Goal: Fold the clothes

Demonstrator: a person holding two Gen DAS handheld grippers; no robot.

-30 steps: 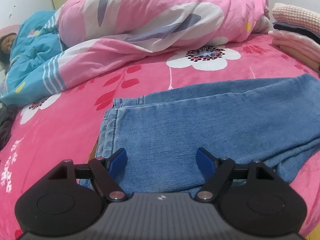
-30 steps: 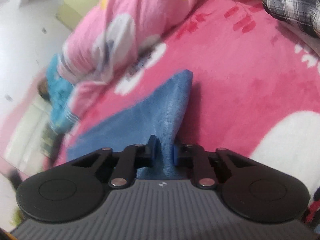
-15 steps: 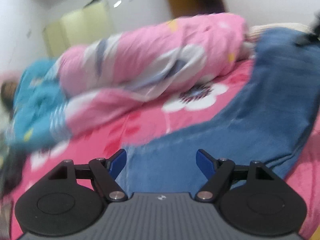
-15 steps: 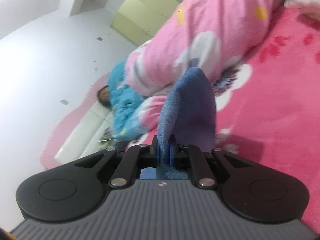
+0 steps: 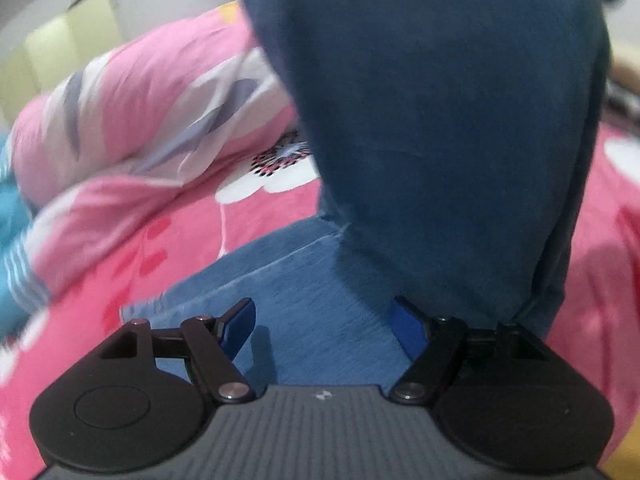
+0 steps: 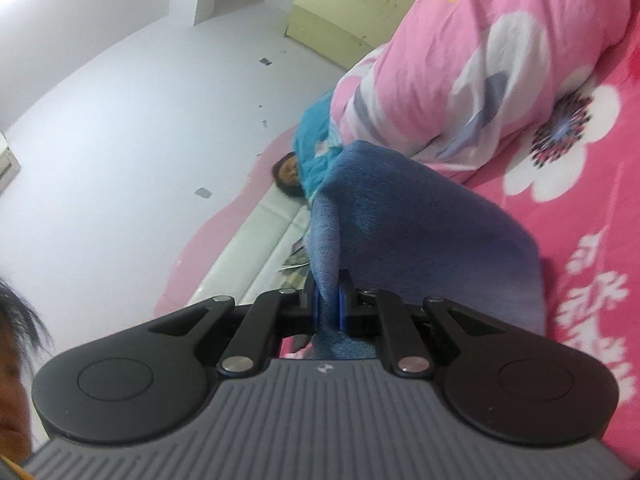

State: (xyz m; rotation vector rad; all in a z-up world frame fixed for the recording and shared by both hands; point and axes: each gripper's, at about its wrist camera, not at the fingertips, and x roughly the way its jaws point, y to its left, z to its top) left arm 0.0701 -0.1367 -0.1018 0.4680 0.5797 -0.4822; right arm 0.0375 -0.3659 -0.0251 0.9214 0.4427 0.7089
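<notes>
A pair of blue jeans lies partly on the pink bed. One end is lifted and hangs as a dark curtain across the right of the left wrist view. The flat part of the jeans lies under my left gripper. Its jaws stand wide and are closing, and the hanging denim brushes the right finger. My right gripper is shut on a bunched fold of the jeans and holds it up above the bed, pointing about level.
A rolled pink flowered quilt lies along the far side of the pink floral sheet. A person lies under a blue cover by the white headboard. A yellow-green cupboard stands behind. Part of a person's head shows at lower left.
My right gripper has risen and tipped up with the jeans' end pinched in it. The lifted denim now hangs in front of the left camera. My left gripper shifted and rolled slightly over the flat part.
</notes>
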